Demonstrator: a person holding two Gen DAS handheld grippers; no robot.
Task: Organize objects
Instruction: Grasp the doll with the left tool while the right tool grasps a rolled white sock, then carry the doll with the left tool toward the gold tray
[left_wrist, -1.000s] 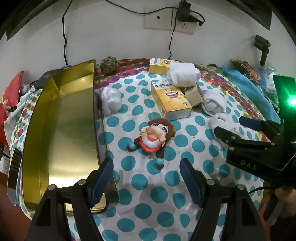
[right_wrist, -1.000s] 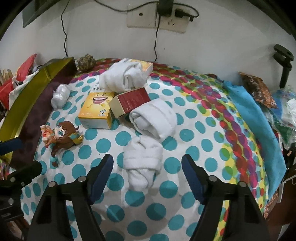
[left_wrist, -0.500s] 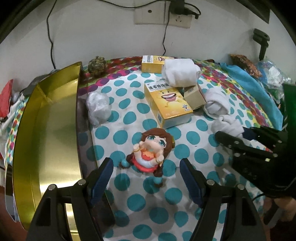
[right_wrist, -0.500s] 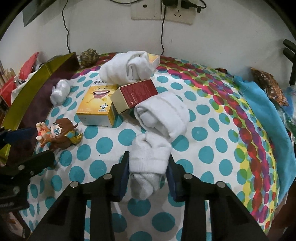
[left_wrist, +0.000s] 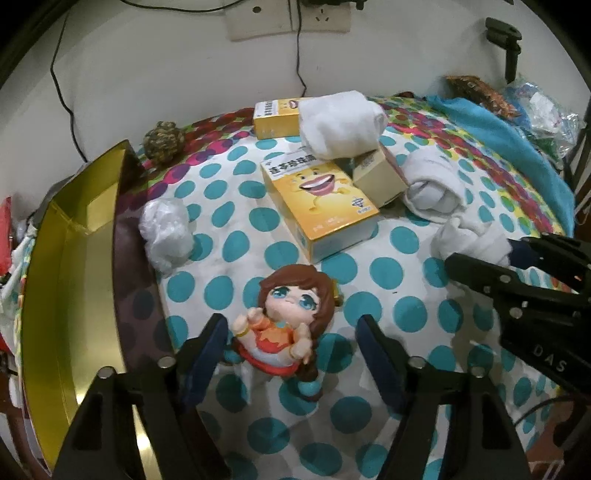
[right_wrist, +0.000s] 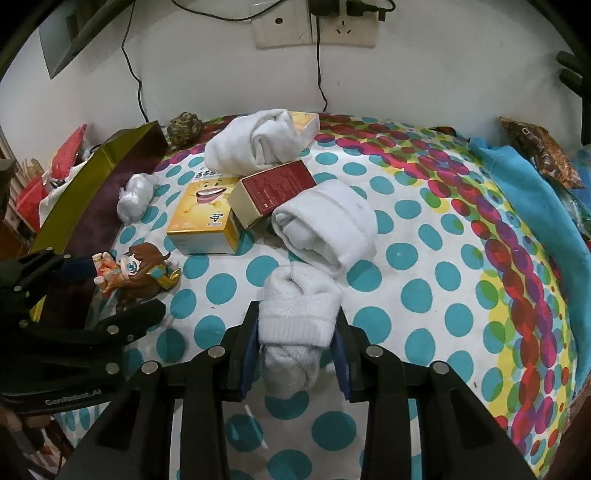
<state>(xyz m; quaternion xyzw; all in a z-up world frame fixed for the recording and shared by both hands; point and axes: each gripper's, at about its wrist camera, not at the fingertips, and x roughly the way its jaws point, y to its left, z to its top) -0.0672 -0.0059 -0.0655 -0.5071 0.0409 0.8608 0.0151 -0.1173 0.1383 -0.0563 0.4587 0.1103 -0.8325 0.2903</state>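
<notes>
Right gripper (right_wrist: 295, 343) is clamped tight on a knotted white terry sock bundle (right_wrist: 297, 321), blue pads squeezing it from both sides, the bundle resting on the white tablecloth with teal polka dots (right_wrist: 424, 295). Just behind it lies a second rolled white sock (right_wrist: 327, 225), touching a small red-topped cream carton (right_wrist: 273, 192). That carton leans against a yellow box printed with a laughing cartoon face (right_wrist: 205, 221), and a third white sock roll (right_wrist: 255, 142) sits on top near the wall.

Over on the other side, the left gripper (left_wrist: 291, 347) has its jaws closing in and now straddles a brown-haired doll figurine in an orange and red dress (left_wrist: 286, 325). Its left blue pad (left_wrist: 210, 343) looks to be right against the doll's arm, while the right pad stands clear, so no grip yet. The doll lies on its back on the cloth, between the yellow box and the gripper.

Along the left edge sits a long gold metal tray (left_wrist: 59, 295), with a crumpled clear plastic wrap (left_wrist: 166, 229) just beside its wall and a mottled brown-green woven ball (left_wrist: 164, 140) near its far corner.
</notes>
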